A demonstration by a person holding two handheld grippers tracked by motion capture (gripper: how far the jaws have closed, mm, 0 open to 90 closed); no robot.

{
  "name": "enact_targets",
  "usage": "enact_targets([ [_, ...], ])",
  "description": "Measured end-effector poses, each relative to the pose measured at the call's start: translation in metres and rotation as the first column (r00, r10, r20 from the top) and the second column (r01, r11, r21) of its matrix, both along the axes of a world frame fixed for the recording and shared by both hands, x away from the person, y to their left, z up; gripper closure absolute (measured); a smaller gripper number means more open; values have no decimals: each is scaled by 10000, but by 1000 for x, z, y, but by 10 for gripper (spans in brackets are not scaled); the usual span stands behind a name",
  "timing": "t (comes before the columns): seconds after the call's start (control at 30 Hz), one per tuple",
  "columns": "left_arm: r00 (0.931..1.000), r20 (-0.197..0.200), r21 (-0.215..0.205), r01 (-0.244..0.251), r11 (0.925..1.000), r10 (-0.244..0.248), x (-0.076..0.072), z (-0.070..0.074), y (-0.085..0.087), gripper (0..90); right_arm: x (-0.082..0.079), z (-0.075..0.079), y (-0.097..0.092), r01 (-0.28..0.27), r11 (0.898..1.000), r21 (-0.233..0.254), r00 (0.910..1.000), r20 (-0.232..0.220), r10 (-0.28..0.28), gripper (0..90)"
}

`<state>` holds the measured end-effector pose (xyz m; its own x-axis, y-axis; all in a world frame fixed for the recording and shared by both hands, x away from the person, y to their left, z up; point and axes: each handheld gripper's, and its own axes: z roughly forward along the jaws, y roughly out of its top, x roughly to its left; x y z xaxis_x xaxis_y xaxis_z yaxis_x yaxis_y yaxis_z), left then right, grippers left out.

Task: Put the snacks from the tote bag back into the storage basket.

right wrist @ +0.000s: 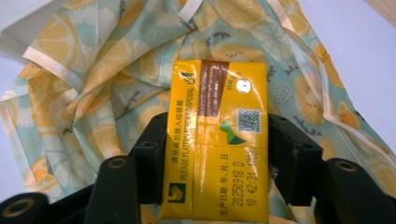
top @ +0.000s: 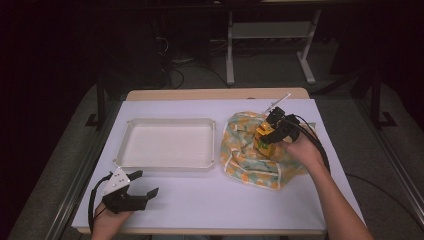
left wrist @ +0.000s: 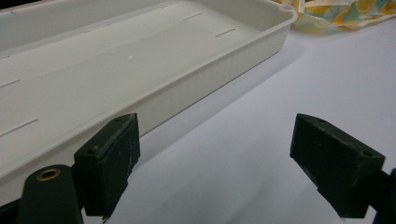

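Note:
A yellow drink carton (right wrist: 219,140) with printed text and a brown strip lies on a crumpled cloth (right wrist: 93,84) patterned with orange and lemon slices. My right gripper (right wrist: 218,133) is shut on the carton, one black jaw pressing each long side. In the high view this gripper (top: 267,132) sits over the cloth (top: 245,160) at the right of the table, with the carton (top: 263,136) in it. My left gripper (top: 145,182) rests open near the front left edge. Its jaws (left wrist: 215,158) stand wide apart over bare white surface.
A shallow white tray (top: 170,162) lies left of the cloth, its near wall (left wrist: 210,70) just beyond my left gripper. A white sheet (top: 210,200) covers the table. Table legs and cables stand on the dark floor behind.

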<state>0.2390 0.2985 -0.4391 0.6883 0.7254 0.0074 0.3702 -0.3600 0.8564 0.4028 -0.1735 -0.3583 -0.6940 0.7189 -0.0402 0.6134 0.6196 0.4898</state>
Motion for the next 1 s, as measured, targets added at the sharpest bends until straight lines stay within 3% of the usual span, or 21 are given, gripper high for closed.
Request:
enact_targets([
  [0.37,9999,-22,-148,-115,9998,115,0,0,0,158,-1,1,3,-91,9995,-301,9997,240,98,474],
  [1.0,9999,-13,-156,-109,9998,109,0,0,0,158,1,-1,5,-57,9995,-317,10000,78,60,472],
])
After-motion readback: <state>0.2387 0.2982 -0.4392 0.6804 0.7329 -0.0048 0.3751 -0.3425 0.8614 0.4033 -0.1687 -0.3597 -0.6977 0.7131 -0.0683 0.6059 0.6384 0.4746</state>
